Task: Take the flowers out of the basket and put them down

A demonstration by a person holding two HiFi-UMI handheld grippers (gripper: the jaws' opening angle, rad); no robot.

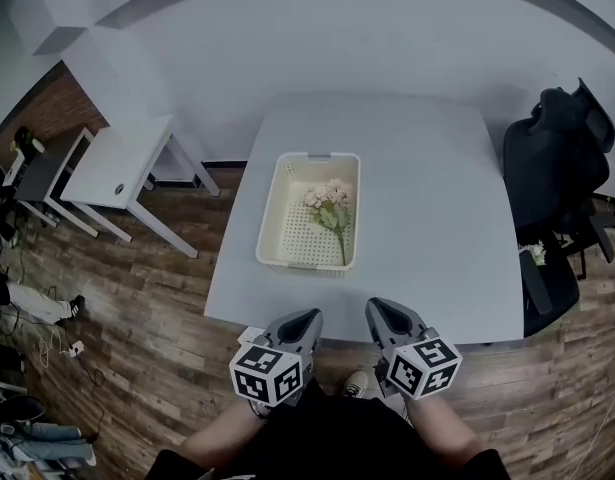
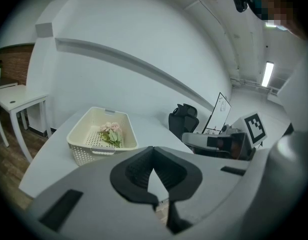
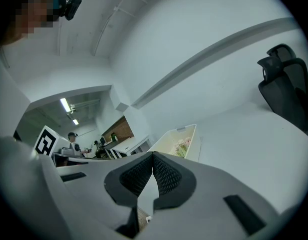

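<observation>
The flowers (image 1: 331, 206) lie inside the cream basket (image 1: 271, 218) on the white table (image 1: 437, 198), blooms at the far end and stem pointing toward the person. The left gripper (image 1: 307, 320) and right gripper (image 1: 379, 310) hang at the table's near edge, well apart from the basket. Each has its 2 jaws pressed together on nothing, probably because the reach has not yet begun.

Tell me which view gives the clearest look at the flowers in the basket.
The head view: it looks down into the basket, showing the flowers whole, blooms and stem. The left gripper view shows them small, at a slant. The right gripper view shows only a small patch of blooms inside the basket.
</observation>
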